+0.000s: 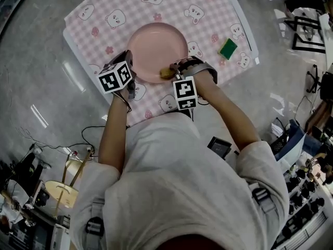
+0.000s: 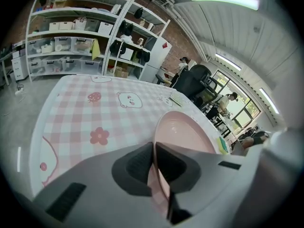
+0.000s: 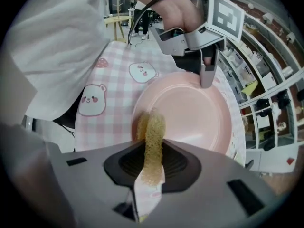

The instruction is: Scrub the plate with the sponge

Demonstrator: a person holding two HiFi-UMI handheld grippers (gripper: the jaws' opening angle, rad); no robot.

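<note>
**Tablecloth** point(image 1: 99, 20): pink check printed with bears and flowers, spread flat; everything below is set on it or held over it.

**Left gripper** point(image 1: 129, 69): held at the left edge of the plate, marker cube turned up towards the head camera. In the left gripper view point(image 2: 153, 148) the jaws are seen nearly together, and the rim of the plate is pinched between the two dark pads. In the right gripper view it point(image 3: 205, 77) is seen from the other side, at the plate's far rim.

**Plate** point(image 1: 156, 48): pink, round and bare, lying near the middle of the cloth (also seen at point(image 2: 187, 132) and point(image 3: 190, 113)).

**Right gripper** point(image 1: 170, 74): pointed steeply down at the near rim of the plate, just right of the left gripper. Its jaws point(image 3: 151, 151) are closed on the sponge.

**Sponge** point(image 1: 166, 73): yellow and coarse-meshed, squeezed thin between the pads; its free end point(image 3: 153, 127) sticks out past the jaws at the plate's near rim.

**Green sponge** point(image 1: 228, 48): lying loose on the cloth, well to the right of the plate.
</note>
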